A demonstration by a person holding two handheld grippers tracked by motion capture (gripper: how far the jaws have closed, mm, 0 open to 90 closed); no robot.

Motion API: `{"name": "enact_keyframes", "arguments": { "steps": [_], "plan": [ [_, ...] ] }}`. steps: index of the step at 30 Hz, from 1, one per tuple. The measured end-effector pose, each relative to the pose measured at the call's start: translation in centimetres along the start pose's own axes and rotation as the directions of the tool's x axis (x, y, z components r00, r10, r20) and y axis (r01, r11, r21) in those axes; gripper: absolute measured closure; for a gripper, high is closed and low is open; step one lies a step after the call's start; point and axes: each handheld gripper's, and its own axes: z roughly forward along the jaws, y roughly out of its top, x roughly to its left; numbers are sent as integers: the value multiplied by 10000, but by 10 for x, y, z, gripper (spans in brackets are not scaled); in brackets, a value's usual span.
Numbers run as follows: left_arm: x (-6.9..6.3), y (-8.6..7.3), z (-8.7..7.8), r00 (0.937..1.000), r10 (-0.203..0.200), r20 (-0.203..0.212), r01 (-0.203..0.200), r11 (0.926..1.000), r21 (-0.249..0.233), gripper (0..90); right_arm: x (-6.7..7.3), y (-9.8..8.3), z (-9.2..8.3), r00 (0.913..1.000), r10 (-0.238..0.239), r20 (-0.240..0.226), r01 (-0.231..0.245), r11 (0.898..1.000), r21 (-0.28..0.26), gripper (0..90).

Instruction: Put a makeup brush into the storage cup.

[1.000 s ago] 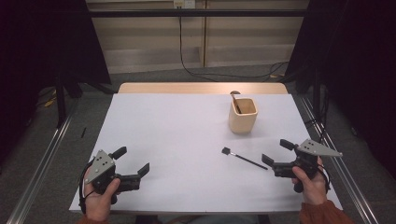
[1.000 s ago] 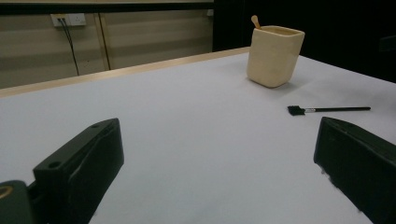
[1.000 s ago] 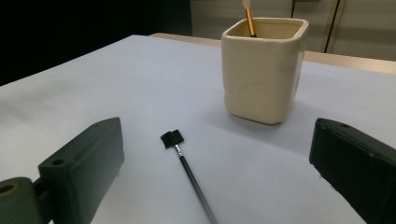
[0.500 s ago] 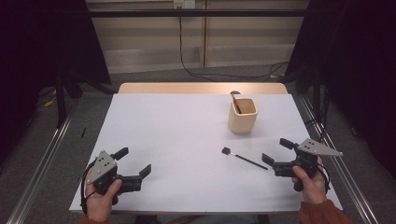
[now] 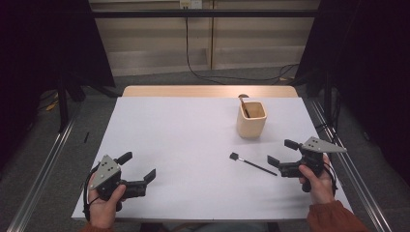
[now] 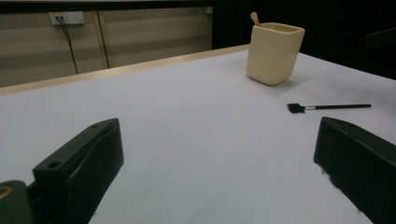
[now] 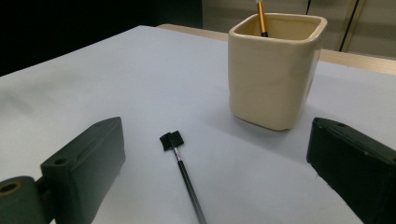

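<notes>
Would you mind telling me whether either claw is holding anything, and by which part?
Nothing is held. The left claw and the right claw are both open and empty; the brush lies free on the table.

Counter [image 5: 183, 145]: lying under a white sheet, showing a wooden strip along its far edge.
Black cable [image 5: 203, 72]: hanging down the far wall and trailing across the floor.
Wall socket [image 6: 65, 17]: sitting on the pale panelled wall.
Metal rails [image 5: 43, 169]: running along both sides.
</notes>
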Motion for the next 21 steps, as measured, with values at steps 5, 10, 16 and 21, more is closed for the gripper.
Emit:
{"name": "enact_keyframes", "arguments": {
  "steps": [5,10,16,21],
  "plan": [
    [-1,0,1,10000,30,-1,-30,10000,13,15,2,6,7,9989,-195,-420,201,9997,137,49],
    [0,0,0,10000,20,-15,-20,10000,25,15,3,8,15,9979,-394,-513,420,9979,497,66],
    [1,0,0,10000,8,-32,-8,10000,18,14,3,11,26,9959,-408,-808,478,9951,864,104],
    [1,0,0,10000,17,-21,-17,10000,32,14,3,17,34,9933,-470,-1056,571,9939,945,115]
  ]
}}
